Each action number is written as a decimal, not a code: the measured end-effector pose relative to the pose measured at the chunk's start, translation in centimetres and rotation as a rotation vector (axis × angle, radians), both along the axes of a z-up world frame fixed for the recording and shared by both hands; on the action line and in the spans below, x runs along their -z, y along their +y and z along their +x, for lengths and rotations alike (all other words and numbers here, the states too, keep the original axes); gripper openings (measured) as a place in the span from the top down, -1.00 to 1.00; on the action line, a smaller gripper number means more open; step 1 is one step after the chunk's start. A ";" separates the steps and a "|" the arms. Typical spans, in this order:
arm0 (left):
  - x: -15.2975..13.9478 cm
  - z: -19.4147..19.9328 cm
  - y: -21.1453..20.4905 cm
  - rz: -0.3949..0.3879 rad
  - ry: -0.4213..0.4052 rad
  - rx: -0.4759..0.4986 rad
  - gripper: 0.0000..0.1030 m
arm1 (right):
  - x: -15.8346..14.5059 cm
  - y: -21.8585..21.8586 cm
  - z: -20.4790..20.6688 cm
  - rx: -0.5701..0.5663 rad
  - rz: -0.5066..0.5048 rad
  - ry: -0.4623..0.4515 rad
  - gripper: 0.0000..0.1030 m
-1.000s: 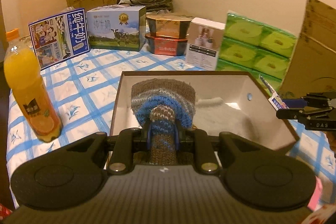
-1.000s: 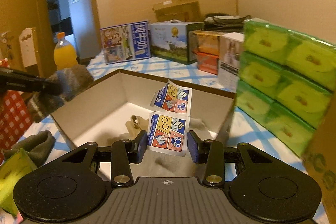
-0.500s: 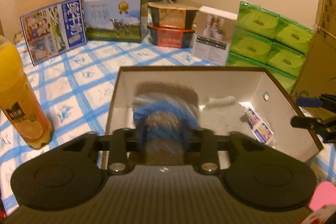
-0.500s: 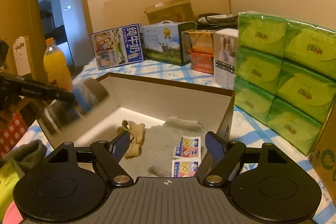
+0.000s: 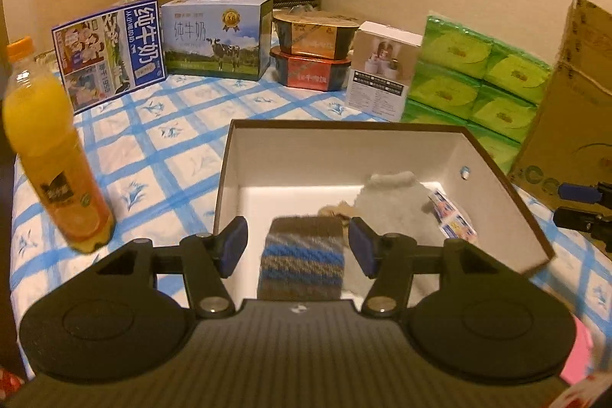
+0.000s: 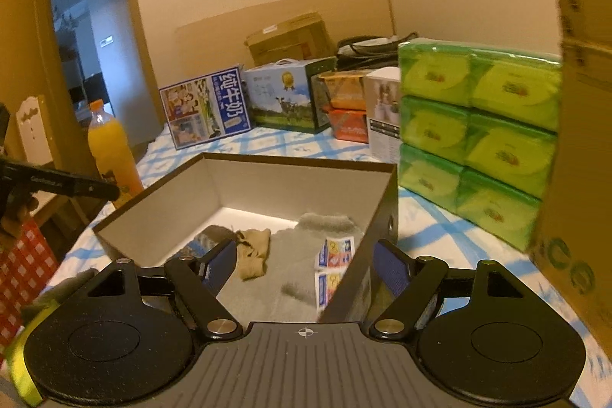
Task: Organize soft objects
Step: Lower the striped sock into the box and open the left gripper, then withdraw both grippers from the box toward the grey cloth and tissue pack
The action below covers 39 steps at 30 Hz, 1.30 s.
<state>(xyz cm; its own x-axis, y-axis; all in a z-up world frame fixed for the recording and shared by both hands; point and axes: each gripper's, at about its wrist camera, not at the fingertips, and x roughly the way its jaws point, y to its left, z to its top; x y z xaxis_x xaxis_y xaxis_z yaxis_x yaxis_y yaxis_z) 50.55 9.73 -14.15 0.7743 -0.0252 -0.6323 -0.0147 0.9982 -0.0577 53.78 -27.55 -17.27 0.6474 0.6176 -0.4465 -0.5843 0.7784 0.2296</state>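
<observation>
An open cardboard box (image 5: 344,155) with a white inside sits on the checked cloth. In it lie a striped blue and brown knit sock (image 5: 302,260), a grey fleece piece (image 5: 394,201), a tan cloth (image 6: 252,251) and a printed tissue packet (image 5: 451,217). My left gripper (image 5: 298,247) is open over the box's near edge, with the striped sock loose between its fingers. My right gripper (image 6: 306,264) is open at the box's right corner (image 6: 382,201), empty. The packet (image 6: 332,266) lies just ahead of it.
An orange juice bottle (image 5: 49,155) stands left of the box. Milk cartons (image 5: 218,37), food tubs (image 5: 313,52), a white carton (image 5: 382,67) and green tissue packs (image 5: 478,83) line the back. A tall cardboard box (image 5: 573,102) stands at the right.
My left gripper opened and let the striped sock fall into the box. My right gripper opened, dropped the tissue packet into the box and drew back.
</observation>
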 end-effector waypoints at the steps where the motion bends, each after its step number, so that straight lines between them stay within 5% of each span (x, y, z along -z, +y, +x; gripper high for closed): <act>1: -0.3 -0.8 0.0 -0.004 0.004 0.003 -0.08 | -0.3 -0.3 -0.9 0.008 0.005 0.005 -0.52; 18: -6.5 -18.3 1.5 -0.096 -0.020 0.031 -0.08 | -5.4 -2.7 -18.4 0.140 0.123 0.061 -0.52; 39: -7.5 -35.7 1.3 -0.152 -0.016 -0.010 -0.08 | -7.4 2.1 -35.1 0.189 0.194 0.119 -0.52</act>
<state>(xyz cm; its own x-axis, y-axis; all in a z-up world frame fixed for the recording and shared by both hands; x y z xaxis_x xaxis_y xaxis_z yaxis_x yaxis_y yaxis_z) 14.89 10.99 -6.64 0.7853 -0.1122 -0.6089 -0.0222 0.9777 -0.2089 18.65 -25.47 -9.90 0.7089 0.5728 -0.4117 -0.3933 0.8054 0.4434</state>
